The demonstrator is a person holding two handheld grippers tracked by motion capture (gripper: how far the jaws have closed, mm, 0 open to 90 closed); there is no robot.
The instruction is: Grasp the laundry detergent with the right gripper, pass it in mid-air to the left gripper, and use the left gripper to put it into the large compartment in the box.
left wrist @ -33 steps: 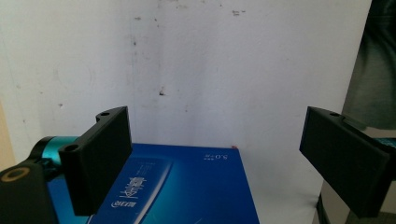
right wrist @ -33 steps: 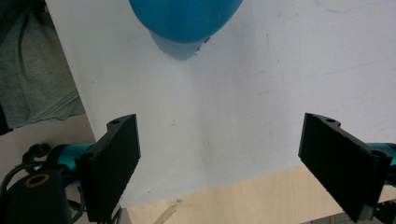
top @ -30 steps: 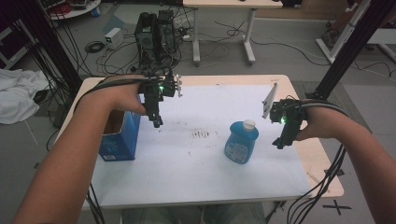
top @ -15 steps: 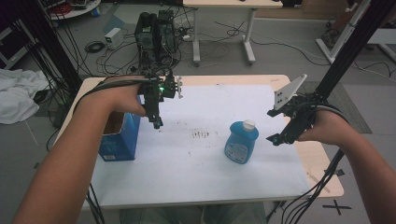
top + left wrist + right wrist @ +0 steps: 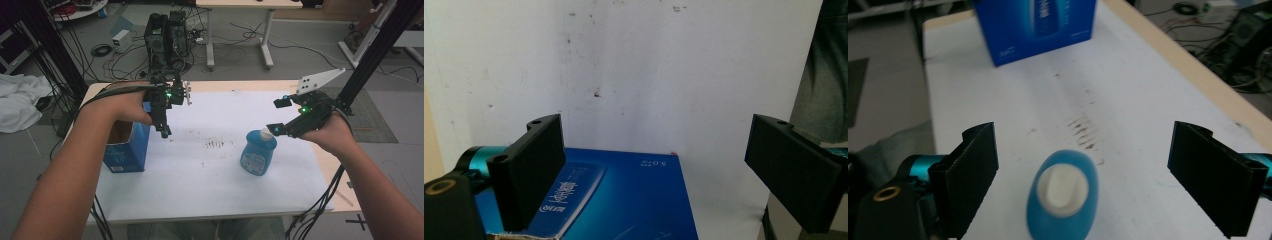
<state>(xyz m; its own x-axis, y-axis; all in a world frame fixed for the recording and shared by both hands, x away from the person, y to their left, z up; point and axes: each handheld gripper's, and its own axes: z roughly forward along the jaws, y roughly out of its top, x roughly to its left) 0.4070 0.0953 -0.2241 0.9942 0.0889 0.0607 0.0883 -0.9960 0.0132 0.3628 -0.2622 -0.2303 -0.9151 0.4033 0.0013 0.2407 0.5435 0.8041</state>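
While the right gripper (image 5: 1083, 175) hangs wide open and empty over the blue bottle (image 5: 1063, 200), its jaws standing well clear on either side of the white cap (image 5: 1063, 190), the best move is probably to come straight down and close below the cap, across the narrow faces of the oval body. Smooth, rounded plastic may slip, so squeeze squarely. Held above the blue carton (image 5: 624, 195), the left gripper (image 5: 654, 165) is likewise spread and carries nothing; the box looks glossy, flat-sided cardboard on the scuffed white table (image 5: 210, 165).
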